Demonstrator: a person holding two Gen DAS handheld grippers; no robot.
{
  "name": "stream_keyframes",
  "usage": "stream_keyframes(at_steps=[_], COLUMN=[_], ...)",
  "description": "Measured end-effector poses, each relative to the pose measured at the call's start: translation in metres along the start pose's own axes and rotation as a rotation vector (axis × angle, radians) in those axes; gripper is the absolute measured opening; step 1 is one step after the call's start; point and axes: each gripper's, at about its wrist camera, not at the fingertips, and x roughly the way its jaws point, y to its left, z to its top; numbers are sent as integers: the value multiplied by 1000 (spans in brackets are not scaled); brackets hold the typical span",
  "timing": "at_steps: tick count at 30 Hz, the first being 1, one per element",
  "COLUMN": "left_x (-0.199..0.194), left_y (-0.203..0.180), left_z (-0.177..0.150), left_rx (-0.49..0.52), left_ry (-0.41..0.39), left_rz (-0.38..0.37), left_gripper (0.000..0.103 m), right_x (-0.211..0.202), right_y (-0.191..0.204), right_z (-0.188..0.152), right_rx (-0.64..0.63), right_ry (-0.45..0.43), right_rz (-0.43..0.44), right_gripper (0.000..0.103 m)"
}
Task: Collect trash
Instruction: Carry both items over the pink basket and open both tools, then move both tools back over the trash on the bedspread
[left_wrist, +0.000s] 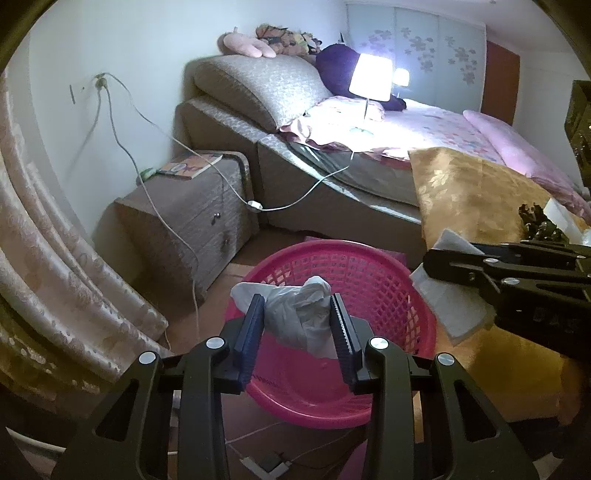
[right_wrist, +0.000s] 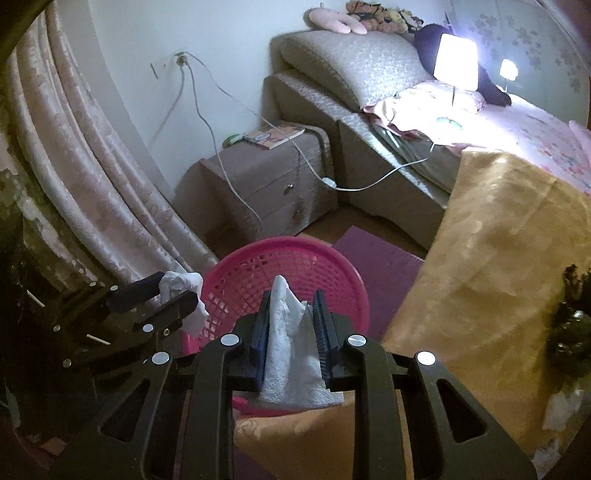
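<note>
The left tongs (left_wrist: 297, 314), clamped on a crumpled grey-white plastic wad (left_wrist: 295, 314), hung directly above the round pink plastic mesh basket (left_wrist: 369, 273). The right tongs (right_wrist: 291, 321), pinching a white paper tissue (right_wrist: 291, 354), stood nearer the basket's rim beside the gold-clothed tabletop (right_wrist: 480, 258).

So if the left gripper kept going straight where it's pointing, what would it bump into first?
Probably the pink basket. The left gripper, shut on a crumpled white wad, points down into its open top, though depth is hard to judge.
</note>
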Motion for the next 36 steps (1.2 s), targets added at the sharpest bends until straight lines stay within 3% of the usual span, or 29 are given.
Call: stream_keyframes(at_steps=[2, 7, 10, 13, 18, 27, 36], left_x=[3, 7, 8, 7, 5, -6, -23], left_y=[0, 0, 2, 3, 4, -7, -39], left_z=[-1, -2, -3, -2, -2, -1, -1], left_rx=[-2, -4, -11, -21, -30, -14, 60], left_ry=[9, 26, 31, 30, 20, -17, -53], left_rz=[-1, -15, -14, -11, -7, -29, -90], left_gripper=[35, 40, 46, 57, 67, 73, 76], right_x=[4, 6, 3, -3, -15, -57, -119], right_y=[0, -2, -5, -9, -14, -30, -73], right_z=[0, 1, 1, 3, 1, -20, -64], right_rx=[9, 34, 44, 55, 72, 98, 163], right_ry=[11, 8, -6, -23, -53, -126, -198], right_rz=[8, 17, 16, 13, 7, -31, -177], right_gripper=[24, 47, 53, 56, 57, 61, 64])
